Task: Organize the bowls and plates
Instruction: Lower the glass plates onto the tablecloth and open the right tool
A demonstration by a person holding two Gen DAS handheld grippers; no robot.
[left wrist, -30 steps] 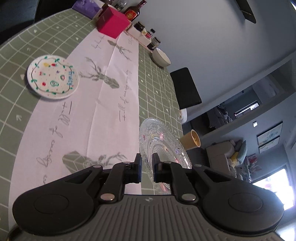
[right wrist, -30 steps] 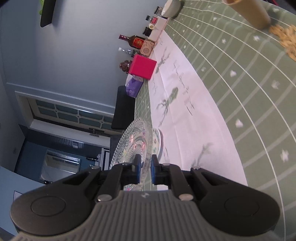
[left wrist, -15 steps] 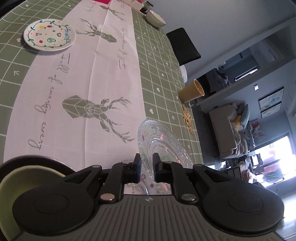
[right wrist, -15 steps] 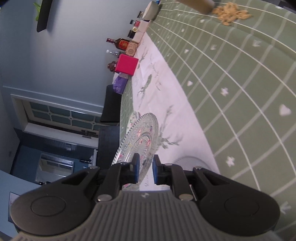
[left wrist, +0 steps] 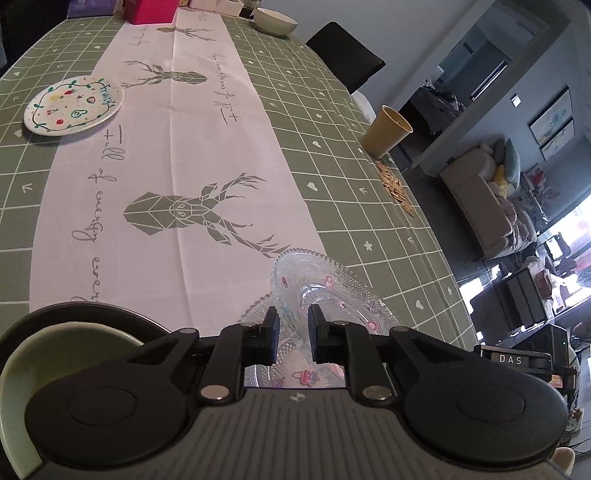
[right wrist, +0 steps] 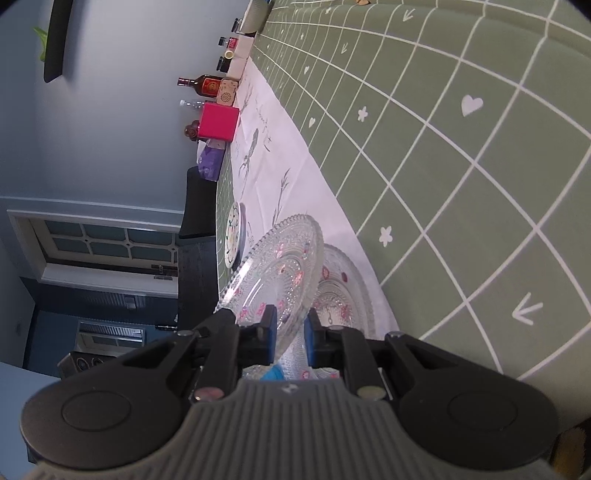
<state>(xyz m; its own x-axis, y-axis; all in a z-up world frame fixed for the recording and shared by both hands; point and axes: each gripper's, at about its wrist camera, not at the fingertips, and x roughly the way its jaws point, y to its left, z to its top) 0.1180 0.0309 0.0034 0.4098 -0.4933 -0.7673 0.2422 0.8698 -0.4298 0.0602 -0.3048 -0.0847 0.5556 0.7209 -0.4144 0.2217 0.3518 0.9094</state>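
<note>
Between my left tongs point(left wrist: 291, 334) the rim of the clear glass plate point(left wrist: 325, 288) is pinched, and my right tongs point(right wrist: 290, 334) grip the same plate point(right wrist: 280, 266) from its other edge. A second ago it hung over the far stretch of the white runner point(left wrist: 177, 147); now it has come down to my end and tilts just above a second glass plate point(right wrist: 343, 291) lying flat on the cloth, with the two not yet nested. My left tongs have levelled out and point along the table, while my right ones stay rolled on their side, so the plate stands at a slant in that view. A green bowl point(left wrist: 48, 354) in a dark dish has slid into sight just beside my left tongs. Farther off, the painted plate point(left wrist: 73, 105) sits on the green tablecloth point(left wrist: 332, 155), well apart. Beyond it stand the yellow cup point(left wrist: 386, 131), the pale bowl point(left wrist: 275, 20) and the pink box point(right wrist: 218, 122).
</note>
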